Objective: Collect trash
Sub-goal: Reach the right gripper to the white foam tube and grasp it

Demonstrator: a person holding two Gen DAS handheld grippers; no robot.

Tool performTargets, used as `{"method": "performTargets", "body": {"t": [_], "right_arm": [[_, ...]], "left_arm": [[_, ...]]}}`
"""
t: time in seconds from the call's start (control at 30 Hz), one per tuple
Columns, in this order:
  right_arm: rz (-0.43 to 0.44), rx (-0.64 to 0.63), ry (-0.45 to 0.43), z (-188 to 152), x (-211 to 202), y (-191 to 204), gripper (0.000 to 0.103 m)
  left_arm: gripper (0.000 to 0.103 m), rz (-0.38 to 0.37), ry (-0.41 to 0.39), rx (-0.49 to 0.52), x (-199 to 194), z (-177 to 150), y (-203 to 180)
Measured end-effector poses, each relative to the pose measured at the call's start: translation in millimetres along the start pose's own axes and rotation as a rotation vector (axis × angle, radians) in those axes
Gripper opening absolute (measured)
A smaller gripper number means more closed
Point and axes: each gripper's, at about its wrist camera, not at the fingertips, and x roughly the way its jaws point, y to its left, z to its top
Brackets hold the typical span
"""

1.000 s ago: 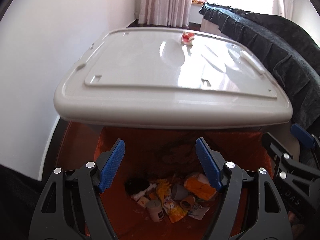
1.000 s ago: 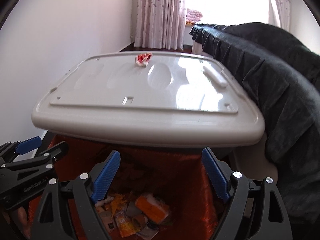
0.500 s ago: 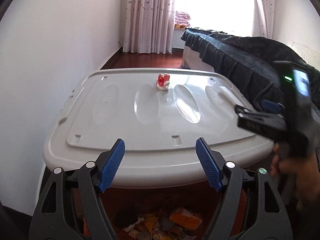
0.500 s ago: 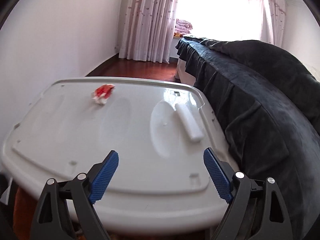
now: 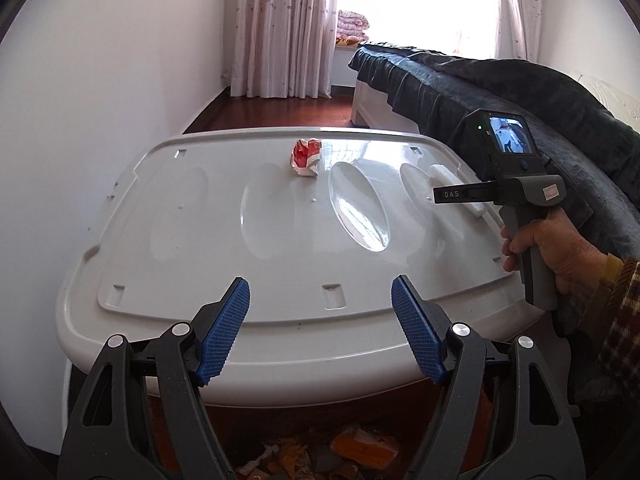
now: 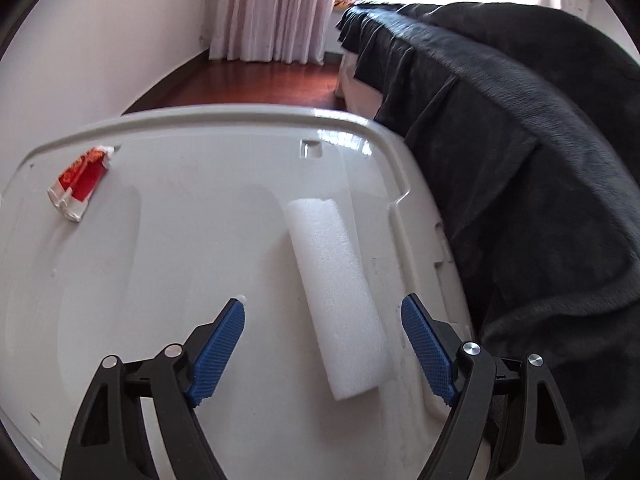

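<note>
A white foam roll (image 6: 336, 300) lies on the right side of a white plastic lid (image 6: 180, 280), running away from me. My right gripper (image 6: 322, 354) is open, its fingers on either side of the roll's near end, just above the lid. A crumpled red and white wrapper (image 6: 80, 184) lies at the lid's far left; in the left wrist view it (image 5: 306, 158) is at the far middle. My left gripper (image 5: 320, 330) is open and empty above the lid's (image 5: 200, 240) near edge. The roll (image 5: 456, 188) is partly hidden behind the right gripper's body (image 5: 516, 196).
Below the lid's near edge is an orange-lined bin (image 5: 340, 452) holding several pieces of trash. A bed with a dark blanket (image 6: 520, 160) stands close along the right. A white wall (image 5: 100, 100) is on the left. Curtains and wooden floor (image 5: 280, 108) lie beyond.
Both grippers rose from over the bin. The right one moved forward over the lid to the foam roll. The left one now looks across the lid top.
</note>
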Motion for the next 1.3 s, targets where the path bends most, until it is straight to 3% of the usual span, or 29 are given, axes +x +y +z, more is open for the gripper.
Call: {"method": "performTargets", "body": {"t": [0.1,0.17,0.2,0.47,0.53,0.6,0.8,0.93,1.13,1.3], "right_arm": [[0.045,0.003,0.022,1,8,-5,0.058],[0.087,0.019,0.028,2,7,-7,0.045],[0.104,0.025,0.027,2,6,-7,0.032],[0.178,0.032,-0.055,-10,-24,2,0.030],[0.193,0.014,-0.083,-12,-36,7,0.030],[0.202,-0.013,-0.112,-12,-51,10,0.030],[0.238,-0.017,-0.194,-1,-86,6,0.030],[0.241,-0.025,-0.240,5,-100,7,0.031],[0.235,-0.036,-0.250,7,-99,9,0.031],[0.225,-0.036,-0.243,5,-94,9,0.031]], "left_arm": [[0.072,-0.002,0.008,-0.002,3,-2,-1],[0.072,-0.004,0.011,-0.003,4,-3,-2],[0.072,-0.006,0.017,-0.003,5,-3,-3],[0.072,-0.010,0.035,-0.023,25,20,4],[0.082,-0.016,0.045,-0.035,37,34,9],[0.083,-0.012,0.041,-0.048,50,50,13],[0.083,-0.004,0.030,-0.022,108,105,9],[0.083,0.020,0.081,0.021,169,135,2],[0.083,0.068,0.136,0.030,230,156,-1],[0.083,0.107,0.174,0.047,258,158,-2]]}}
